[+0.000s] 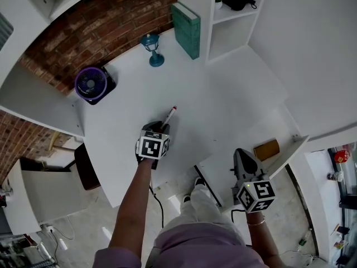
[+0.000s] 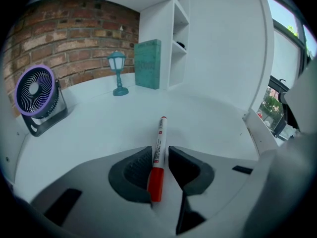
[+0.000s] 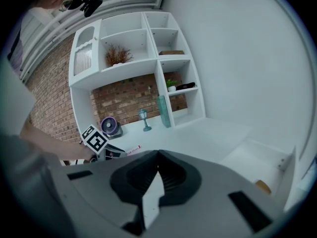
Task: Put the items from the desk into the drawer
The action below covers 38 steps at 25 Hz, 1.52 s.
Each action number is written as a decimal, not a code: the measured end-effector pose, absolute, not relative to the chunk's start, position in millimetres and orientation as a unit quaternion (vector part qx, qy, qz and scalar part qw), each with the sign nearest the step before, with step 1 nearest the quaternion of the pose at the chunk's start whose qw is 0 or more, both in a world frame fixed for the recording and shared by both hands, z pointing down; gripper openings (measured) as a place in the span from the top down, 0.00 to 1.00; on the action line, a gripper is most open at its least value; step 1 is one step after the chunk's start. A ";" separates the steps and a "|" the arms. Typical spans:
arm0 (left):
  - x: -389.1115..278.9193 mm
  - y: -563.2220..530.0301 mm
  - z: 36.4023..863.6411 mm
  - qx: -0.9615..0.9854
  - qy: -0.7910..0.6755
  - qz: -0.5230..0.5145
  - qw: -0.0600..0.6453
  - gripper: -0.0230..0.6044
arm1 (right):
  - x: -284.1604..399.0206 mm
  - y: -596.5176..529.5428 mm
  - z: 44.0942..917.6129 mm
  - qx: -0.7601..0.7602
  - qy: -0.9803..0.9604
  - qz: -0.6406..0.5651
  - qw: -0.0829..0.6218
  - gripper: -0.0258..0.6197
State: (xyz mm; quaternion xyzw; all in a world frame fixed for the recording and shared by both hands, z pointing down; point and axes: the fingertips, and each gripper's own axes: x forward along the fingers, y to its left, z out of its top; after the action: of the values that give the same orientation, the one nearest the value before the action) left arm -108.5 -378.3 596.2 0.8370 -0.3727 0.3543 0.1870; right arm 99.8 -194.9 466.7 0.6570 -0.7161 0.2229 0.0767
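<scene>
A white marker with a red cap (image 2: pixel 158 148) sits between the jaws of my left gripper (image 2: pixel 159 155), which is shut on it near the cap end, low over the white desk (image 2: pixel 99 128). In the head view the marker (image 1: pixel 170 115) sticks out forward from the left gripper (image 1: pixel 163 126) at mid-desk. The drawer (image 1: pixel 223 169) stands open at the desk's right front, with a brown object (image 1: pixel 266 149) lying in it. My right gripper (image 1: pixel 241 156) hovers over the drawer, shut and empty; its tips (image 3: pixel 157 155) meet.
A purple desk fan (image 1: pixel 91 84) stands at the back left of the desk. A small teal lantern lamp (image 1: pixel 152 48) and an upright teal book (image 1: pixel 187 29) stand at the back by the white shelf unit (image 1: pixel 234 15). Brick wall lies behind.
</scene>
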 end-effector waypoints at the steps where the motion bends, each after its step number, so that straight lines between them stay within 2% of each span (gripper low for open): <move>1: -107.8 -377.9 596.2 0.837 -0.373 0.355 0.187 0.81 | 100.3 -194.3 466.2 0.658 -0.715 0.222 0.077 0.95; 9: -103.8 -374.4 596.1 0.838 -0.370 0.360 0.178 0.86 | 98.4 -188.5 462.1 0.661 -0.713 0.220 0.076 0.95; 38: -97.6 -286.6 524.5 0.872 -0.358 0.307 0.132 0.86 | 74.2 -132.1 439.0 0.668 -0.715 0.196 0.062 0.95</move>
State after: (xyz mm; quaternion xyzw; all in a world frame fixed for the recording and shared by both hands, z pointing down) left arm -97.6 -286.6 524.5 0.8718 -0.3579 0.3071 0.1324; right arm 74.2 -132.1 439.0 0.6683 -0.7150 0.1957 0.0622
